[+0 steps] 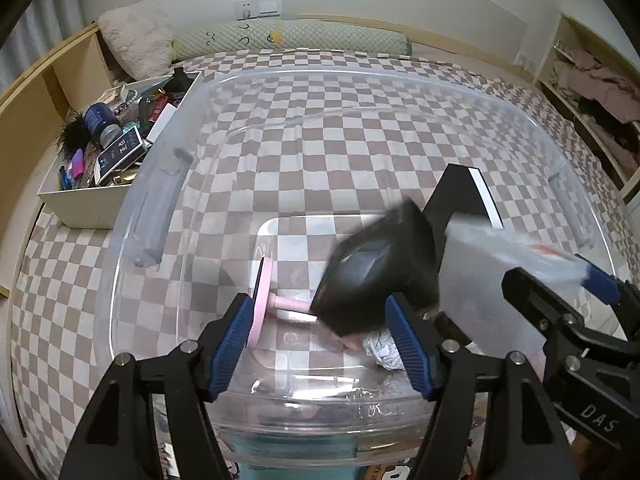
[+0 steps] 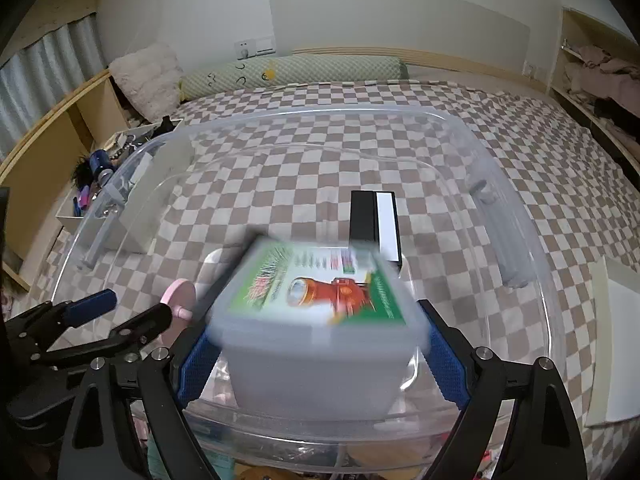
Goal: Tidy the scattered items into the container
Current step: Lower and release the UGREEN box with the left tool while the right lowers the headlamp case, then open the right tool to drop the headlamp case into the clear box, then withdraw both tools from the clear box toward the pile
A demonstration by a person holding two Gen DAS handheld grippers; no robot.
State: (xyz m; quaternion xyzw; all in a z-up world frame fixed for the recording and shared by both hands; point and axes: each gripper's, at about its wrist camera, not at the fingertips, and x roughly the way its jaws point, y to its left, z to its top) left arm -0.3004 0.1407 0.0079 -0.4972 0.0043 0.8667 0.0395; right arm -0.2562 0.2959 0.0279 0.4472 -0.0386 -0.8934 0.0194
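Over the near rim of the clear plastic tub [image 1: 520,120] on the checkered bedspread [image 2: 560,152], both grippers hang side by side. Left gripper [image 1: 320,340] has its fingers spread, with a blurred black box [image 1: 380,268] between and above them; whether it touches either pad is unclear. Right gripper [image 2: 320,352] pinches a frosted box with a green label [image 2: 320,320] between its blue pads. Inside the tub lie a pink round mirror [image 1: 260,304], a black-and-white box [image 2: 376,224] and crumpled foil [image 1: 380,348]. A white tray of clutter [image 1: 80,204] sits to the far left.
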